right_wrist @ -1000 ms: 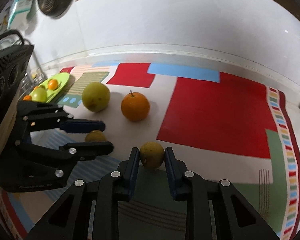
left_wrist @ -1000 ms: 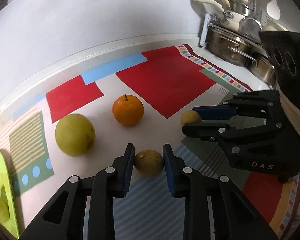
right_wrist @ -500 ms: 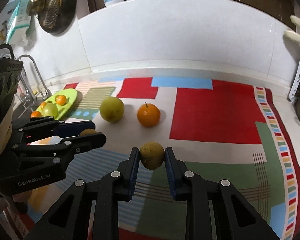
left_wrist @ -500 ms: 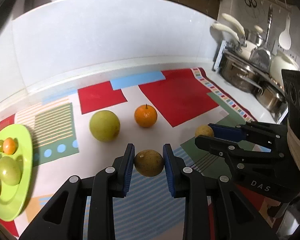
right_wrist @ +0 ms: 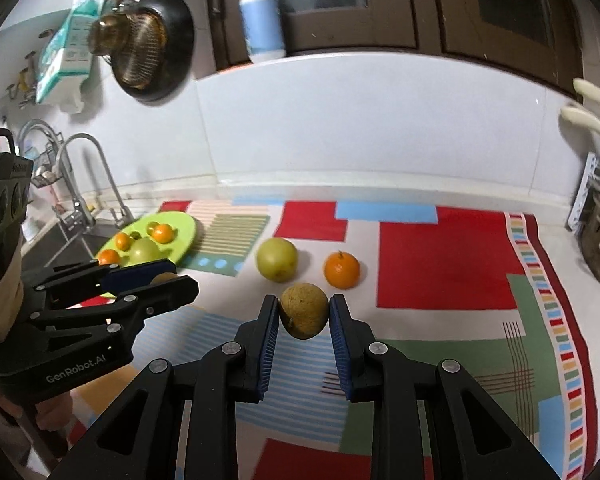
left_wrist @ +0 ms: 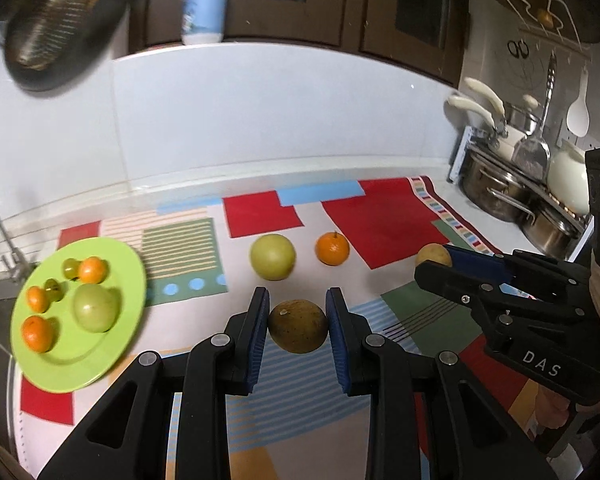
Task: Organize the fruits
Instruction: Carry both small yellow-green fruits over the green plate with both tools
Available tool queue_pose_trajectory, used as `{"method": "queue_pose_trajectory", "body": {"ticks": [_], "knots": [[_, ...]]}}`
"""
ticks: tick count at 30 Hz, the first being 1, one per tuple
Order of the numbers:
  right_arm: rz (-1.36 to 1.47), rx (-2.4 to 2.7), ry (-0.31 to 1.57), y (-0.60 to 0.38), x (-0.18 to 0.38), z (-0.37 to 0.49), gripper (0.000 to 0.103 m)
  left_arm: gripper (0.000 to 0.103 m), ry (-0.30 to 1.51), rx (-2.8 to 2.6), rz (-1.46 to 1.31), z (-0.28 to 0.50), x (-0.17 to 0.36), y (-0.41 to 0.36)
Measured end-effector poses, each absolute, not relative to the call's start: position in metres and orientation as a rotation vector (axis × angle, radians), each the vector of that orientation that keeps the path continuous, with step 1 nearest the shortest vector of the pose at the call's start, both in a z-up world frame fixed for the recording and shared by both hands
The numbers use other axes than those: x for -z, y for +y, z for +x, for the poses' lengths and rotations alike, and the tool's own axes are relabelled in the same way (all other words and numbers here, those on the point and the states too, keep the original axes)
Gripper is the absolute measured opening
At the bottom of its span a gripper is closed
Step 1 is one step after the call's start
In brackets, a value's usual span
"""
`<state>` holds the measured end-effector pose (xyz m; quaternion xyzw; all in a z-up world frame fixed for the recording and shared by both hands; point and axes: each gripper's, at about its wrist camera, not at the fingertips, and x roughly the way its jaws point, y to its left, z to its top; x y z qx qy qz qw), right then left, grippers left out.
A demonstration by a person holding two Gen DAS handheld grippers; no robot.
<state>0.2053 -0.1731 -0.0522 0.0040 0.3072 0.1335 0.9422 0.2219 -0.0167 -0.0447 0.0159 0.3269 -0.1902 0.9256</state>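
A: Left gripper (left_wrist: 298, 330) clamped on a brown fruit (left_wrist: 298, 331); green plate (left_wrist: 112, 344) sits left of centre in the left wrist view, so left is nearer.
B: Right gripper (right_wrist: 304, 314) pinches a second brown fruit (right_wrist: 304, 311); in its view the plate is at far left, past the other gripper; probably goes second.

Left gripper (left_wrist: 298, 316) jaws clamped, right gripper (right_wrist: 304, 312) jaws clamped, both angled downward
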Motion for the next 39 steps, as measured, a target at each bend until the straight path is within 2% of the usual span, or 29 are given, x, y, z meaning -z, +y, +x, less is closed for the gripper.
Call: {"method": "queue_pose_trajectory", "body": {"ticks": [20,39], "knots": [[-0.008,-0.408,0.529,-0.092,0.022,0.176,0.027,0.029,0.563,0.246,0.007,0.178,0.007,0.065],[-0.029,-0.531,0.493,-0.004,0.017,0.217,0.027,0.029,0.553,0.102,0.01,0.199,0.003,0.144]]}}
